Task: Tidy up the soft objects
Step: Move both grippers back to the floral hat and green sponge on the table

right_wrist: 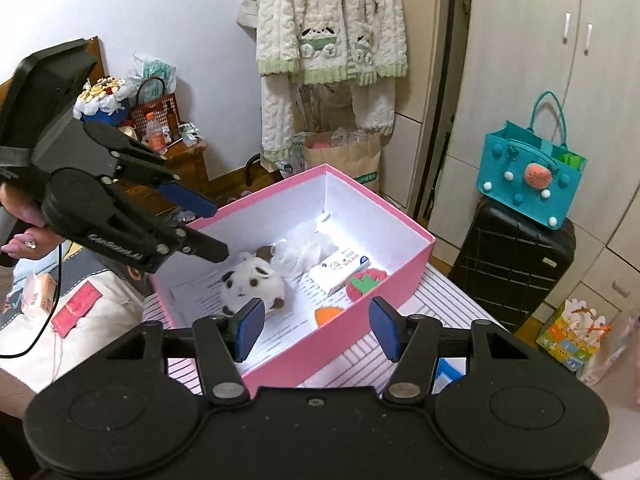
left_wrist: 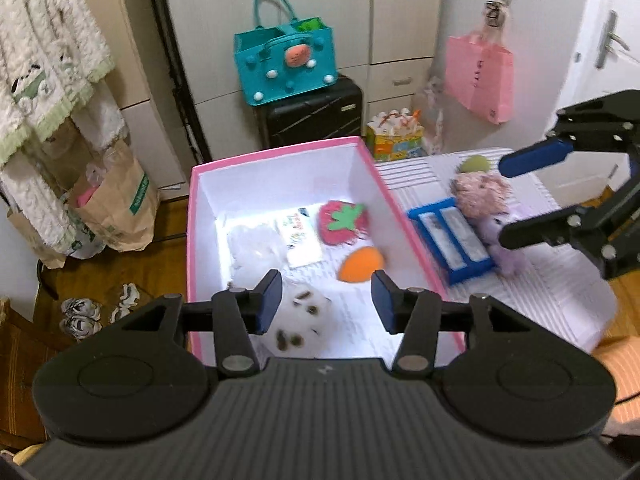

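Pink box sits on the striped surface, with bare striped surface to its right. Inside I see the white plush, strawberry, orange piece, tissue pack and a clear bag. Pink-purple plush lies outside beside a blue tray. My left tongs hang spread wide over the box, holding nothing; right tongs likewise, released and empty.
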A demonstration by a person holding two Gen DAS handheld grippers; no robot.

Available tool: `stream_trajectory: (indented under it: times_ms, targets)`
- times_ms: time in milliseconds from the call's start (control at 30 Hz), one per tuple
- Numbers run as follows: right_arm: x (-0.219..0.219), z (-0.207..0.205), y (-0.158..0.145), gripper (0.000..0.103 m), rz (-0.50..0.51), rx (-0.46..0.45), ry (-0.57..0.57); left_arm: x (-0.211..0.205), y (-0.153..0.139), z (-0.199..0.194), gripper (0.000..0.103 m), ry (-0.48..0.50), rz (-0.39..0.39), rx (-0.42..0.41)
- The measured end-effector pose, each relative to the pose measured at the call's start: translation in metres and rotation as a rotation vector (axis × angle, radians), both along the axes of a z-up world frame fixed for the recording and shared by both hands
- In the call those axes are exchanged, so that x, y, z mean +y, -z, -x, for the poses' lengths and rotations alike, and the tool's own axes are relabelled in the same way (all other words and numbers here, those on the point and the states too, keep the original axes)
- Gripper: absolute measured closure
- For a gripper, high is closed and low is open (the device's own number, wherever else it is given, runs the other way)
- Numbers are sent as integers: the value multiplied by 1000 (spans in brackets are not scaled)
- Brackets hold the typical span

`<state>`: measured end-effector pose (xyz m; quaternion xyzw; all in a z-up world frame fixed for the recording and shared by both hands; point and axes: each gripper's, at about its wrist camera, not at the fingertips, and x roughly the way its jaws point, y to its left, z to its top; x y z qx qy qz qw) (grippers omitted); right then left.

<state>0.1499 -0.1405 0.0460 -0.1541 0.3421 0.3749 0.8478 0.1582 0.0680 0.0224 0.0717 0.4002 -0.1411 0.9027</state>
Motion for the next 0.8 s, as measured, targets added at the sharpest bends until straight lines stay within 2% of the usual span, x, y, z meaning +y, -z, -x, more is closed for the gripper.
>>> stream_trajectory:
  times_ms: [333,800]
  targets:
    - [-41,50,-12,38,1,-43,53,-35,-18,48,41,87,-10,3]
    - [-109,82,9,37,-18,-30,138,-109,4,75,39,261,-27,52]
